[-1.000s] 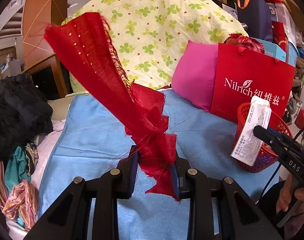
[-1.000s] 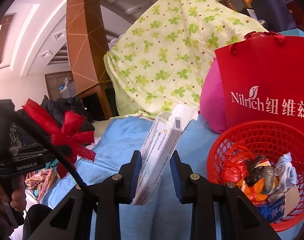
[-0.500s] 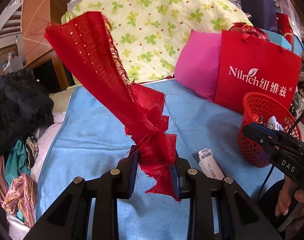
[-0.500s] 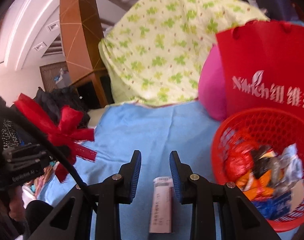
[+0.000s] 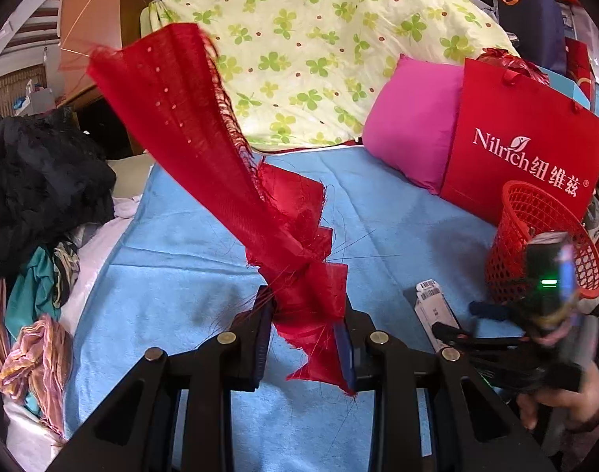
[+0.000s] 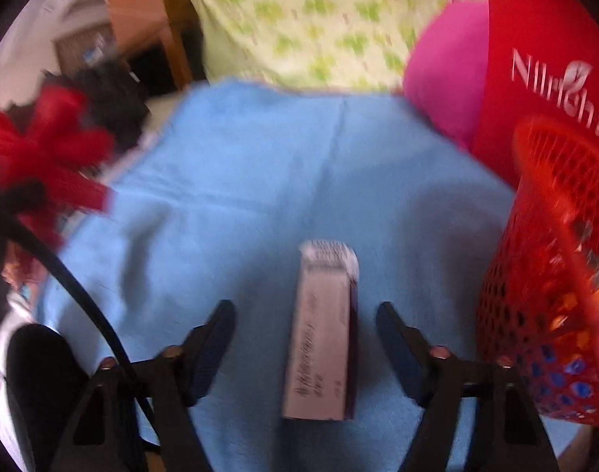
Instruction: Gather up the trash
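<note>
Left hand-held gripper (image 5: 305,338) clamped on frayed red ribbon (image 5: 205,149), which fans up and to the left above blue blanket (image 5: 181,267). Right hand-held gripper (image 6: 305,338) jaws opening, straddling white carton (image 6: 321,338) without touching. Carton lies flat on blanket, long axis running away from camera between fingers, end flap pointing toward far pillows. Red mesh basket (image 6: 543,275) of scraps just right of carton, red shopping bag (image 5: 524,149) behind it.

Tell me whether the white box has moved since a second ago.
Yes. The white box, earlier held upright in the right gripper, now lies flat on the blue cloth left of the red basket, between the opening jaws.
</note>
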Demonstrator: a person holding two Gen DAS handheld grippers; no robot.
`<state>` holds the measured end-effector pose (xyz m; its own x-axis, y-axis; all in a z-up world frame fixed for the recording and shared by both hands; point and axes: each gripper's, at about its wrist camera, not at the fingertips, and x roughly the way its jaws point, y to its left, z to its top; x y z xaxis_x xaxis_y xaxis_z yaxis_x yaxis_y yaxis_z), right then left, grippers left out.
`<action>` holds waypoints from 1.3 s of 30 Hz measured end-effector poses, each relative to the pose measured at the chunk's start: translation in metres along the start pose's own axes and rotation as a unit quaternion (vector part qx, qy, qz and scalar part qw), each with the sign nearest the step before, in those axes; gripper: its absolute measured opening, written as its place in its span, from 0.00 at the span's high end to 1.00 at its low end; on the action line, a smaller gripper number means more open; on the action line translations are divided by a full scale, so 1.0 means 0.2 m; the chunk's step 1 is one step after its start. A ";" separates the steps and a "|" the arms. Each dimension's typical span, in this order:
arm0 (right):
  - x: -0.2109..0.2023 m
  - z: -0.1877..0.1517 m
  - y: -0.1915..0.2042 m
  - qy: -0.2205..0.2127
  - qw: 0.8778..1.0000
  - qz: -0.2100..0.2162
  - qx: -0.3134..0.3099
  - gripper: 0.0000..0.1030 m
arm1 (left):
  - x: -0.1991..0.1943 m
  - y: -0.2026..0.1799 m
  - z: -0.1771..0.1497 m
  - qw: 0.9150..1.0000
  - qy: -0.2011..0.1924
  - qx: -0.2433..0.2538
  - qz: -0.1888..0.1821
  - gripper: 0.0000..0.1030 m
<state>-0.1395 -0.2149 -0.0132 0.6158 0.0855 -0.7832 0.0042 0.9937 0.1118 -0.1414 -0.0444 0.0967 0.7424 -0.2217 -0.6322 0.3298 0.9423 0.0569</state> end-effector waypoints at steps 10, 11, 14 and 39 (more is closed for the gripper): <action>0.15 -0.02 -0.06 0.047 0.998 -0.024 0.019 0.56 | -0.07 -0.05 0.02 1.000 -0.012 0.019 0.000 0.70; 0.12 -0.01 -0.05 0.029 0.999 -0.023 0.016 0.56 | -0.08 -0.05 0.02 1.000 -0.015 0.021 0.001 0.70; -0.04 0.02 -0.06 -0.044 0.999 0.009 0.021 0.56 | -0.11 -0.06 0.05 0.999 -0.021 0.024 0.004 0.70; -0.80 -0.12 -0.34 -0.355 0.926 0.072 0.107 0.56 | -0.28 -0.39 0.23 0.991 -0.077 0.106 0.011 0.69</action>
<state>-0.2575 -0.2948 0.0904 0.9844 0.0720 -0.1606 -0.0092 0.9323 0.3616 -0.1826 -0.1177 0.1629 0.8260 -0.2527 -0.5039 0.4157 0.8768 0.2417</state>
